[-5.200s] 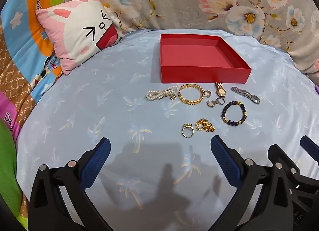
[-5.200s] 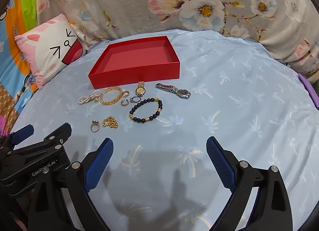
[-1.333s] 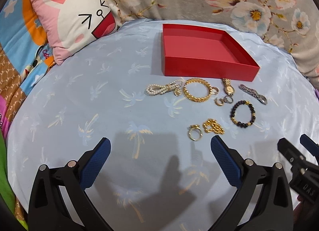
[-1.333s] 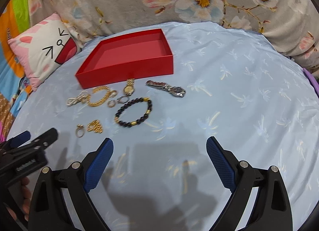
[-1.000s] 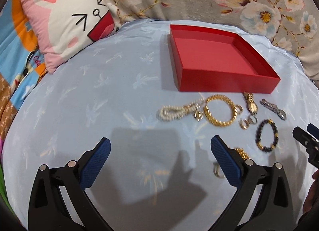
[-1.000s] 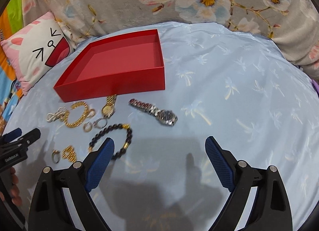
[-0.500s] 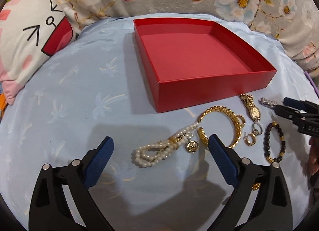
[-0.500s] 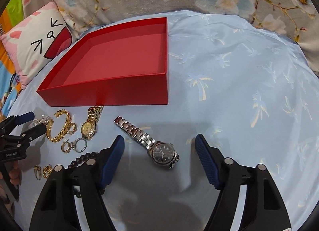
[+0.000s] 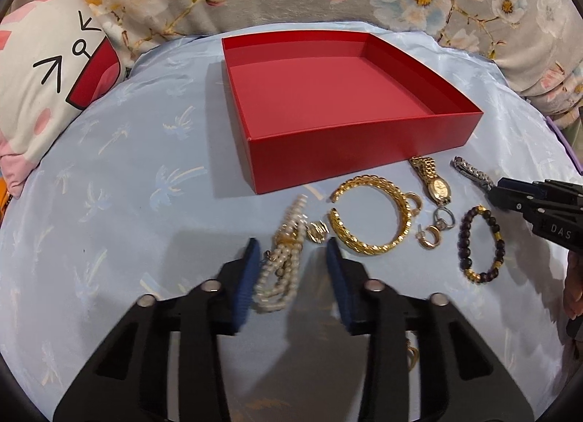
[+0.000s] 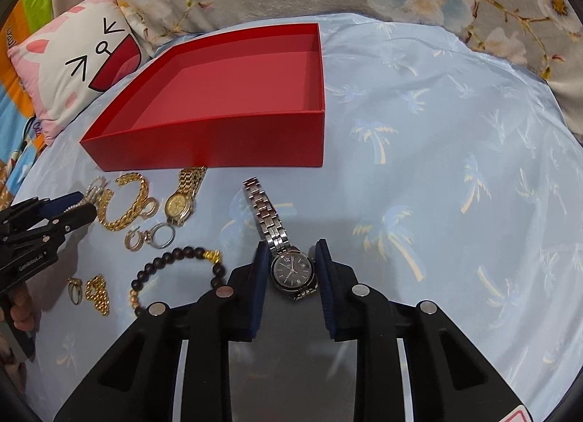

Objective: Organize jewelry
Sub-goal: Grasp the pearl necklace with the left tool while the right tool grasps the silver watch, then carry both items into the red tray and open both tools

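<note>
— Pearl strands (image 9: 282, 269) lay between the left gripper (image 9: 293, 265)'s blue pads, jaws narrowed around the bracelet but not clearly pinching; motion blurred the contact.

— Silver watch (image 10: 291, 269)?

— Its dial sat between the right gripper (image 10: 289, 269)'s part-closed pads, band running toward the red box (image 10: 226, 145) at the blue cloth (image 10: 437, 167)'s far edge. Whether they touched was hard to tell. A gold bangle (image 9: 371, 216), gold watch (image 9: 435, 185) and bead bracelet (image 9: 481, 243) lay near the box's front wall; a ring (image 10: 74, 291) was partly hidden.
</note>
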The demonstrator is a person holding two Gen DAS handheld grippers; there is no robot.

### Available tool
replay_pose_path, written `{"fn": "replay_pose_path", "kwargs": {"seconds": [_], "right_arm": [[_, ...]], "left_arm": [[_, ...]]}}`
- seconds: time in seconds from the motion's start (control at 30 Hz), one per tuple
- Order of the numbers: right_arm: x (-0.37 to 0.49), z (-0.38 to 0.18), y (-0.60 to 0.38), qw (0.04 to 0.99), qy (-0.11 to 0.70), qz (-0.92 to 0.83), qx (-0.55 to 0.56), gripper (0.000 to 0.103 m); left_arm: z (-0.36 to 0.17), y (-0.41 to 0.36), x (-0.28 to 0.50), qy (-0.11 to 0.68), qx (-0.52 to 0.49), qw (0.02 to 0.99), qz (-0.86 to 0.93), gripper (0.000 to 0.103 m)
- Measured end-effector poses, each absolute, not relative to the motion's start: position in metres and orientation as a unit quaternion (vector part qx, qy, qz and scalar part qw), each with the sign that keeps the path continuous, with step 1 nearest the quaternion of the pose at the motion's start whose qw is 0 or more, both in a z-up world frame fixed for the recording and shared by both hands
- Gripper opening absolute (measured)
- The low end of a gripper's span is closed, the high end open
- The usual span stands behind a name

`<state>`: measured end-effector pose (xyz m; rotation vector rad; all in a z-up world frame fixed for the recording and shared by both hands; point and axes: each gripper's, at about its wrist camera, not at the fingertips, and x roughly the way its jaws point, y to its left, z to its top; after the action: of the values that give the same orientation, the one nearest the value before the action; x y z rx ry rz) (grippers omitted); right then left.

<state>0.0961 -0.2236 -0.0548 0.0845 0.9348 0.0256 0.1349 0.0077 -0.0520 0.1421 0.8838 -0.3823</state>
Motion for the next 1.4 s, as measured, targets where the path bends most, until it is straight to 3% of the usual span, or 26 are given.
{"fn": "replay_pose_path", "kwargs": {"seconds": [0.13, 0.43, 0.77, 1.07, 1.4], "right_arm": [[0.084, -0.052, -0.223, 0.890, 0.451, 0.007, 0.062, 0.024], [0.064, -0.020, -0.225, 0.902, 0.425, 0.001, 0.080, 0.024], [0.092, 0.052, -0.231, 0.929, 0.360, 0.020, 0.080, 0.024], [0.208, 0.088, -0.218, 0.940, 0.330, 0.042, 0.073, 0.024], [0.323, 0.029, -0.209, 0.916, 0.387, 0.036, 0.097, 0.023]], "left_arm": [[-0.051, 0.011, 0.129, 0.431, 0.049, 0.882, -0.182, 0.017], [-0.035, 0.020, 0.111, 0.435, 0.011, 0.884, -0.170, 0.014], [0.039, 0.025, 0.124, 0.378, -0.013, 0.907, -0.185, 0.012], [0.082, -0.015, 0.223, 0.325, 0.010, 0.927, -0.188, 0.012], [0.030, -0.047, 0.339, 0.365, 0.014, 0.916, -0.166, 0.012]]}}
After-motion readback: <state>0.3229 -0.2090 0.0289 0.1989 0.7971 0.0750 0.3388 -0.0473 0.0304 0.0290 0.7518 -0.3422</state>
